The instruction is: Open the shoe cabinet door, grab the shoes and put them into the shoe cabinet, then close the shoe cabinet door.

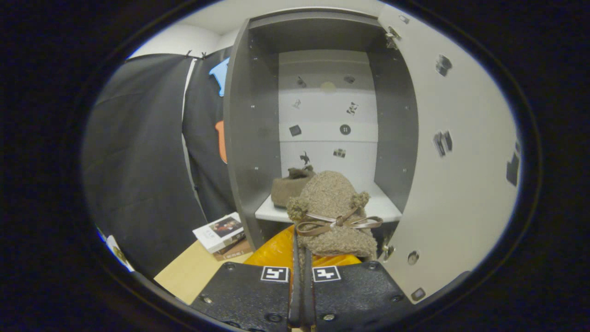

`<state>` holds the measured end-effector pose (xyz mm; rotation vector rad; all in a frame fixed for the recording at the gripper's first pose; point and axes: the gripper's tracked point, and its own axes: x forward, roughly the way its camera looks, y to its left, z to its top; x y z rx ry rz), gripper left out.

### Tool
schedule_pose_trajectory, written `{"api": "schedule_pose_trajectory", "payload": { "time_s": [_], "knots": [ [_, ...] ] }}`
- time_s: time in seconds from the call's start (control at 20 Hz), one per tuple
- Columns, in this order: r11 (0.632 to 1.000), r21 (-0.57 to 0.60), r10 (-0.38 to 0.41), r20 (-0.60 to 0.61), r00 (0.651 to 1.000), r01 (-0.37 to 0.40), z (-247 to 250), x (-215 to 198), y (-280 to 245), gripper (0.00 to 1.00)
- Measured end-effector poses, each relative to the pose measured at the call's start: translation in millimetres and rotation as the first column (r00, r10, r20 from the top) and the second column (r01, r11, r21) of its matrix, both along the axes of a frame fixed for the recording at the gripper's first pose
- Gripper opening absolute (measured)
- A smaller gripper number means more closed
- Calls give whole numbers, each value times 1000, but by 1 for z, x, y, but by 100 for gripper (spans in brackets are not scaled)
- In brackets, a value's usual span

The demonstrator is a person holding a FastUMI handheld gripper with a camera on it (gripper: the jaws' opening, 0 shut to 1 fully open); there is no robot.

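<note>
Hand-held gripper (302, 258): finger bases cut off at bottom of frame; fingertips buried in fuzzy shoe (334, 212), contact point hidden. Second shoe (288, 186) on cabinet shelf (382, 210), center frame: right half hidden behind fuzzy shoe. Books (221, 233), lower left: covers too small to read. Stickers (345, 129) on cabinet back wall: too small to identify. Orange object (276, 251) below shoe: mostly covered.

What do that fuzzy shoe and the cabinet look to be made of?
The shoe, pinched by the hand-held gripper, looks like nubby tan fleece, judging by its curly pile; its bow looks like smooth leather or ribbon. The cabinet seems matte grey laminated board, flat with drilled peg holes.
</note>
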<state>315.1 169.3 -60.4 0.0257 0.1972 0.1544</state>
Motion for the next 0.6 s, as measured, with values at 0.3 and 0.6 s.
{"api": "schedule_pose_trajectory", "payload": {
  "time_s": [0.3, 0.6],
  "knots": [
    [998, -48, -34, 67, 997, 38, 46, 106, -9, 6],
    [997, -40, -63, 6, 998, 63, 26, 208, -25, 6]
  ]
}}
